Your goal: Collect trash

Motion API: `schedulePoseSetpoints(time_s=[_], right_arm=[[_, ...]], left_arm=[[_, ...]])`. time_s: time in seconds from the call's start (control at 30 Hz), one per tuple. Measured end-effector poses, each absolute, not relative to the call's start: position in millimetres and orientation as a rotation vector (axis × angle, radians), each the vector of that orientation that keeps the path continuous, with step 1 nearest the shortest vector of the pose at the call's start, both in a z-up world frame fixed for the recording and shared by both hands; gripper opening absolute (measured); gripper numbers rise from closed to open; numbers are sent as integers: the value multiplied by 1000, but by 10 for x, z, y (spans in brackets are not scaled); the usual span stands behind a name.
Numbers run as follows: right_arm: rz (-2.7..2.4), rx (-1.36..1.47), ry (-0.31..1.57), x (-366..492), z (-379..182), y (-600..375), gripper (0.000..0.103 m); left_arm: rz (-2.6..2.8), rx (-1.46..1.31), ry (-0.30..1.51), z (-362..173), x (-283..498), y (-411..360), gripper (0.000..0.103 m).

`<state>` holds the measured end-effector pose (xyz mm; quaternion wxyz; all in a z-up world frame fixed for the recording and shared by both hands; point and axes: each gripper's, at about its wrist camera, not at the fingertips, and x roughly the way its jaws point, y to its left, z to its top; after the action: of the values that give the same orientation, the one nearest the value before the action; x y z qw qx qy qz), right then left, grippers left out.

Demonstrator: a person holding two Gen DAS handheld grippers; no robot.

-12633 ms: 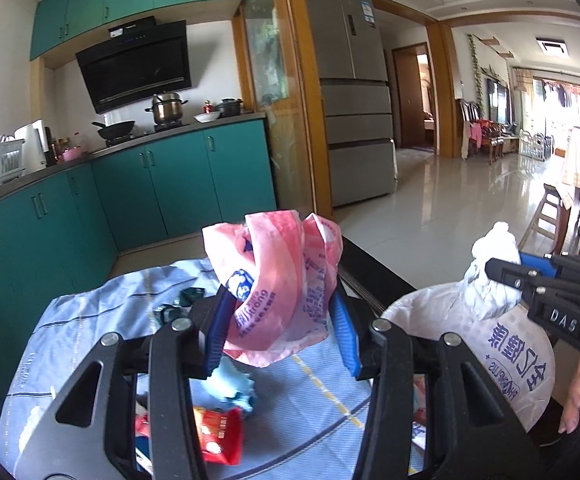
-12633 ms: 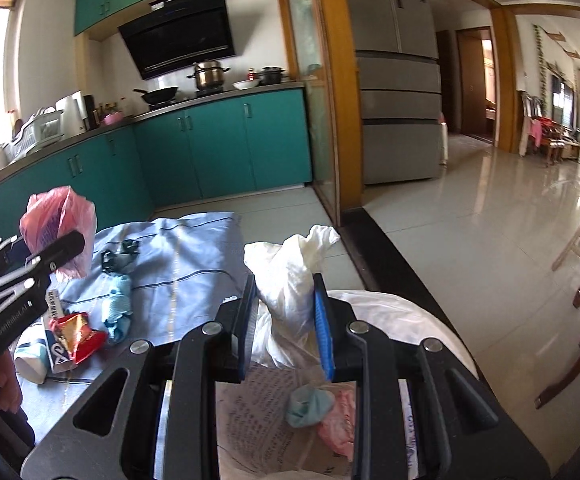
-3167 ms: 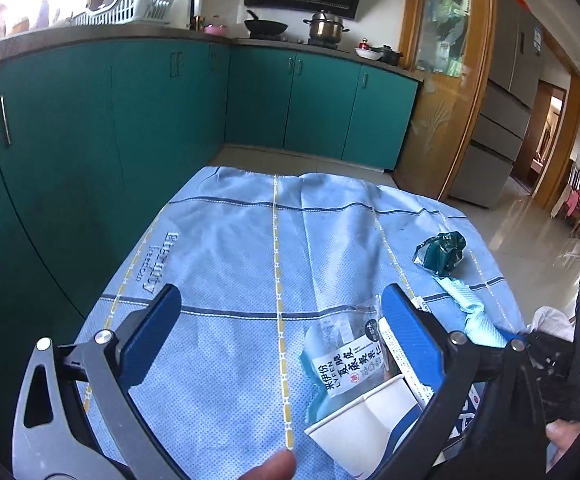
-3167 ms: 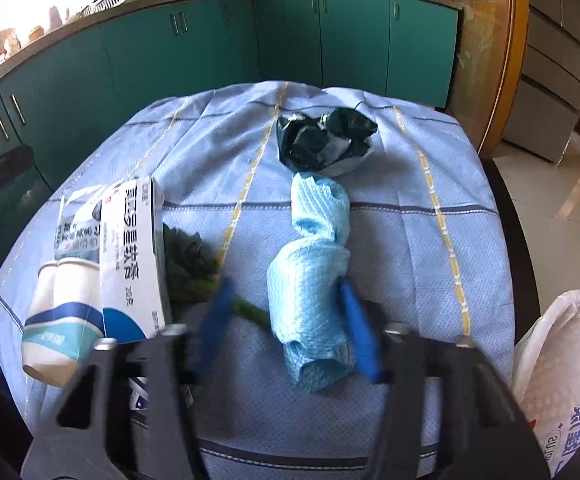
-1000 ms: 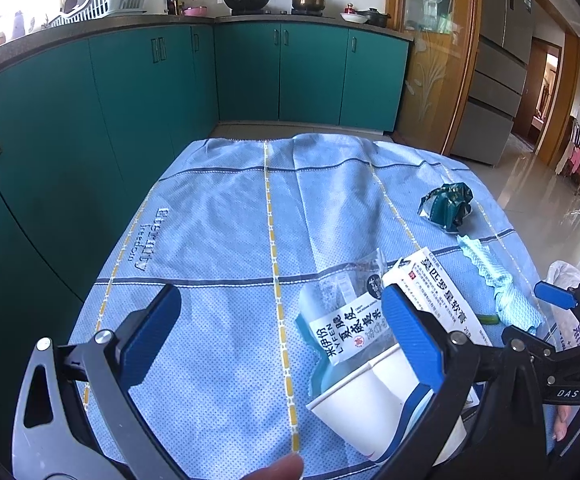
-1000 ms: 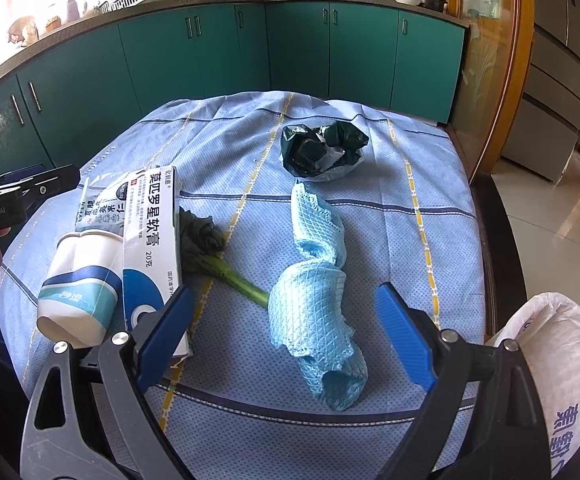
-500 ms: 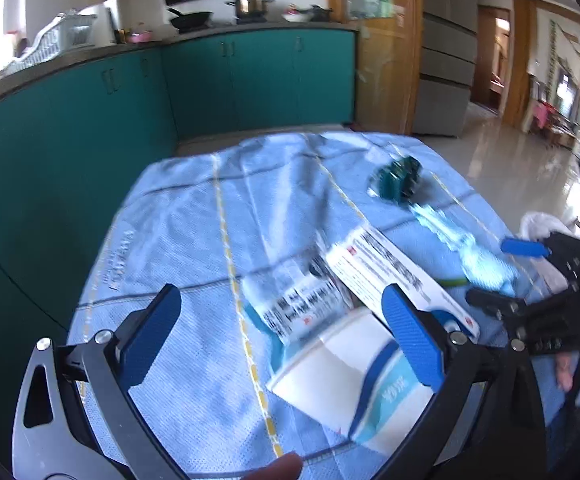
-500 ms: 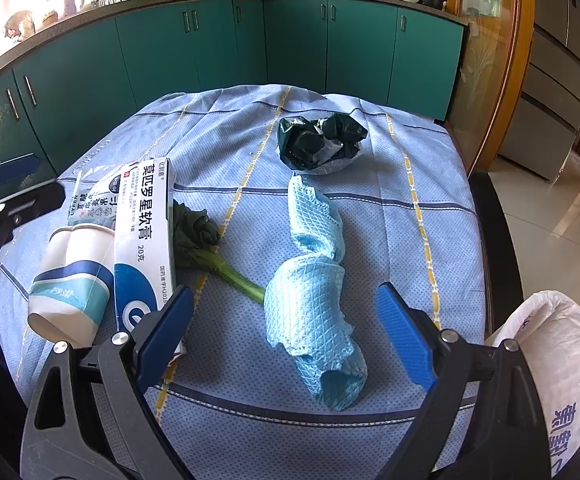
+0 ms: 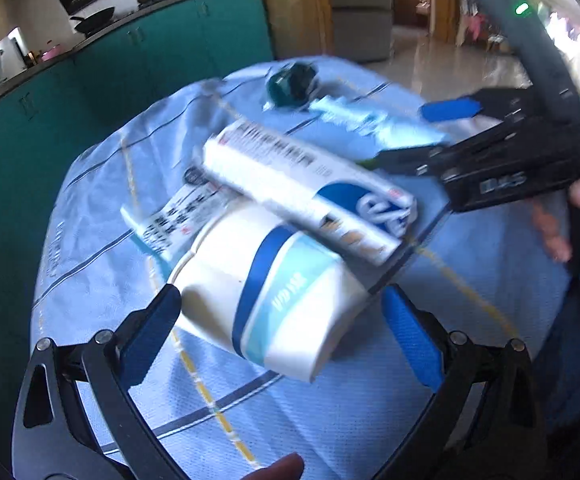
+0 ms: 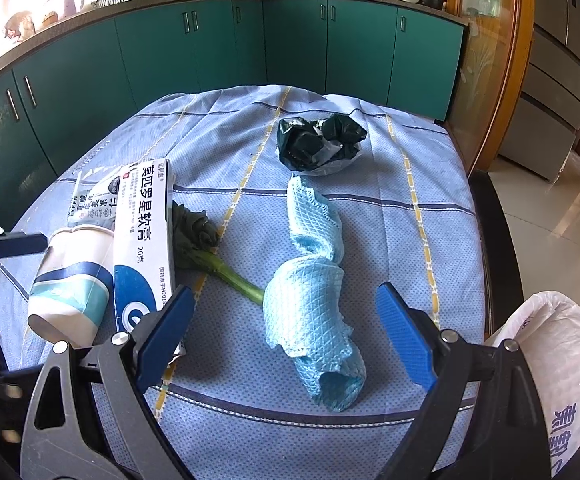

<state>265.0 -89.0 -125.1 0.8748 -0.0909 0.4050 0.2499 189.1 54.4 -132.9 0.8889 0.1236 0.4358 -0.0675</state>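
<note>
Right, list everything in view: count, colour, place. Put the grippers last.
Paper cup: one, white with blue bands, on its side at the table's near left.
Box: one, white and blue, lying against the cup.
Sachet: one, printed white, partly under the box.
Vegetable: one, dark green with a pale stem, mid-table.
Cloth: one, light blue, twisted, beside the stem.
Black bag: one, crumpled, far end.
Tablecloth: one, blue, striped.
Trash bag: one, white, off the table's right edge.
Cabinets: teal, behind the table.
Left gripper: open, around the cup.
Right gripper: open, near the cloth.
</note>
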Motion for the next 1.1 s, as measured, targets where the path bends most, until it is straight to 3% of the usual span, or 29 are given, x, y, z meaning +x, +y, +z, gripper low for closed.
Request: schedulePoseSetpoints(time_s=[0.33,0.93,1.0,1.1], right_arm=[[503,-173,851,2683,-1259,-933,90],[492,-203,869,2721,-1370,-820,90],[490,-204,868,2720,-1370,-824,90],[482,-196,863,2728,-1360,-838,90]], left_arm=[[-22,23,947,-1287,1934,1152,100],[100,54,957,-1349,2032,1100,100],[95,72,932,-1316,2006,1071,99],[68,61,922,-1288,1986,1035,85]])
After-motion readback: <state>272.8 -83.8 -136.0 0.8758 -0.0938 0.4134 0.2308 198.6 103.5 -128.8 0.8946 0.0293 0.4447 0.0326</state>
